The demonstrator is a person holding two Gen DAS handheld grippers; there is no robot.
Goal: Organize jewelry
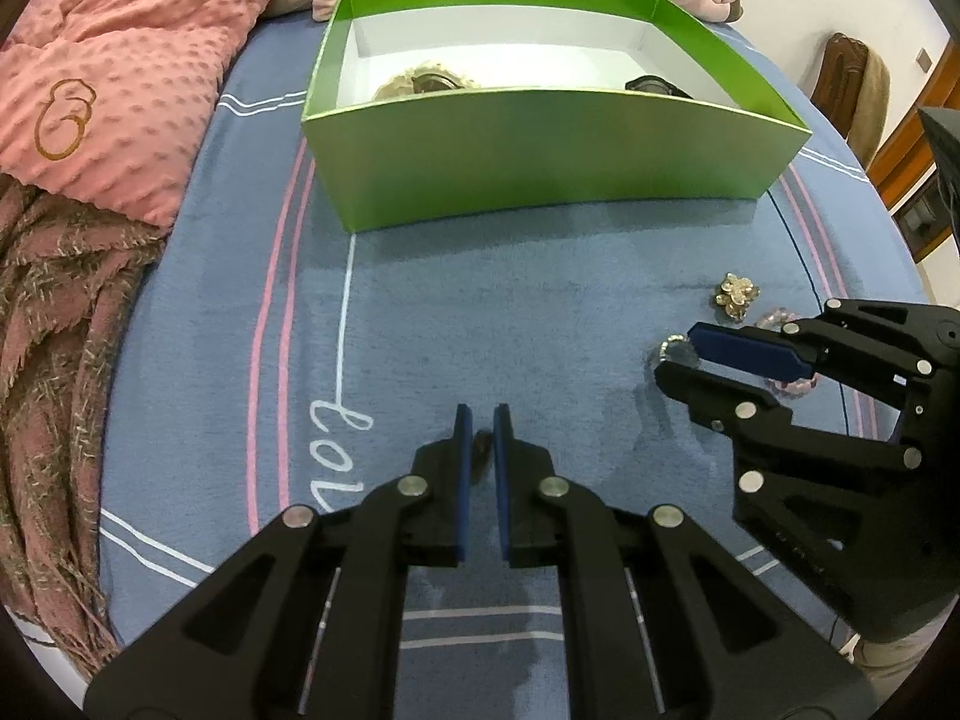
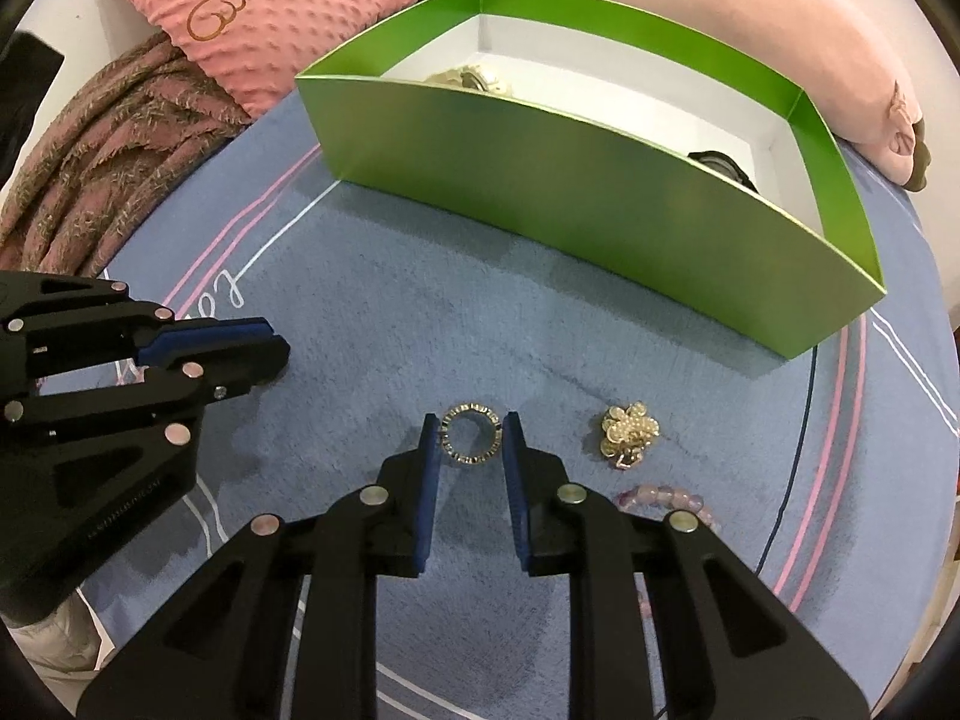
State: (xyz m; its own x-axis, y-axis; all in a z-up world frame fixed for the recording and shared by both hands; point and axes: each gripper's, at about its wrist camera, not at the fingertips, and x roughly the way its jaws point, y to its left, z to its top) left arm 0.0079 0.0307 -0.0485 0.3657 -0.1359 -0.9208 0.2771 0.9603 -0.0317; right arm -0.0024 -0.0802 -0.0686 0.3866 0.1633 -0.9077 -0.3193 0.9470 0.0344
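My right gripper (image 2: 471,438) is shut on a round stone-set ring (image 2: 471,435) that lies on the blue bedspread (image 2: 372,312), both pads touching its rim. The left wrist view shows that gripper (image 1: 675,353) and the ring (image 1: 667,348) at the right. My left gripper (image 1: 482,420) is shut, with a small dark piece (image 1: 482,447) pinched between its blue pads; from the right wrist it (image 2: 277,345) appears at the left. A gold flower brooch (image 2: 630,433) (image 1: 735,295) and a pink bead bracelet (image 2: 660,497) (image 1: 774,319) lie right of the ring.
An open green box (image 1: 540,162) (image 2: 600,192) stands ahead, holding a pale gold item (image 1: 429,81) and a dark item (image 1: 657,85). A pink dotted blanket (image 1: 120,72) and a fringed scarf (image 1: 54,330) lie at the left. A pink pillow (image 2: 690,18) is behind the box.
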